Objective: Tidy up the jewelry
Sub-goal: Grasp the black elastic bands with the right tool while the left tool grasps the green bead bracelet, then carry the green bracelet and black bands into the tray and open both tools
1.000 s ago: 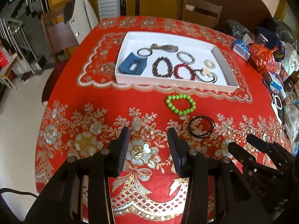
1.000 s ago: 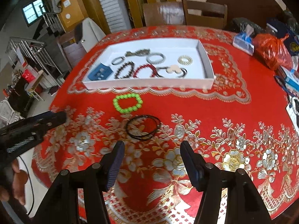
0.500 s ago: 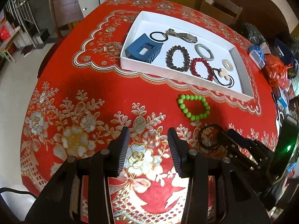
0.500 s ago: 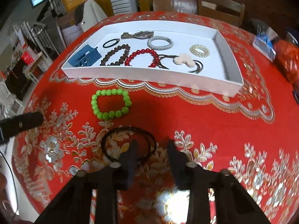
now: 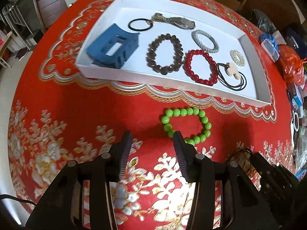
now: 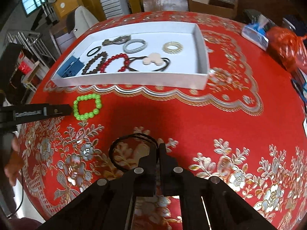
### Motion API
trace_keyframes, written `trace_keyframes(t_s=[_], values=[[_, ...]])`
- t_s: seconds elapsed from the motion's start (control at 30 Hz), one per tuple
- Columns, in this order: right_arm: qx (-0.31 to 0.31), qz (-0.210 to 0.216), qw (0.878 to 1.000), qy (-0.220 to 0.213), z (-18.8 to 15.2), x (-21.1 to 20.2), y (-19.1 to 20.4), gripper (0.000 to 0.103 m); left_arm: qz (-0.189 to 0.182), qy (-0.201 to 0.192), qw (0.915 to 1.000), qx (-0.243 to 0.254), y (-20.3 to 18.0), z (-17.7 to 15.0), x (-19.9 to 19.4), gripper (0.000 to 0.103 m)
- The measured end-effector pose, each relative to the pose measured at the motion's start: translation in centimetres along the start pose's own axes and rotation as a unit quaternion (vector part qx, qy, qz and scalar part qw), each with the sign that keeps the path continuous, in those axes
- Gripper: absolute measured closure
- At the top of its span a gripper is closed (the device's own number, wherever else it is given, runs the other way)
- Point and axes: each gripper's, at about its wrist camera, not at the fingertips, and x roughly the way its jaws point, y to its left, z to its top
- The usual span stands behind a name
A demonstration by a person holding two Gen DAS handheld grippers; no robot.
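Glossy green bead bracelet on a shiny red tablecloth with metallic gold and silver flowers; matt white tray; matt black plastic gripper fingers

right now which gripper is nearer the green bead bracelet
Left. The left gripper, jaws opening, has one fingertip at the edge of the green bead bracelet. The right gripper is off to the side, shut on the black hair ties.
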Motion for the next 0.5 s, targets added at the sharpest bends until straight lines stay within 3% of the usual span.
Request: trace_keyframes(t_s=[0.03, 0.2, 0.27, 0.3, 0.5], values=[[0.008, 0.005, 1.0, 0.0, -0.1, 0.0, -0.4, 0.101, -0.001, -0.005, 1.0, 0.0, -0.2, 0.2, 0.2, 0.053], [0.018, 0.015, 1.0, 0.0, -0.2, -0.1, -1.2, 0.101, 0.01, -0.011, 0.9998, 0.011, -1.2, 1.0, 0.9, 0.054], [0.02, 0.02, 1.0, -0.001, -0.2, -0.3, -1.4, 0.101, 0.022, -0.026, 0.9989, 0.032, -1.7, 1.0, 0.9, 0.088], [0.021, 0.022, 1.0, -0.002, -0.1, -0.4, -1.4, 0.101, 0.026, -0.028, 0.9983, 0.043, -1.8, 1.1, 1.0, 0.095], [0.011, 0.032, 0.999, -0.023, 1.1, -2.3, -1.0, 0.101, -0.041, -0.006, 0.9987, 0.03, -0.5, 1.4, 0.5, 0.095]])
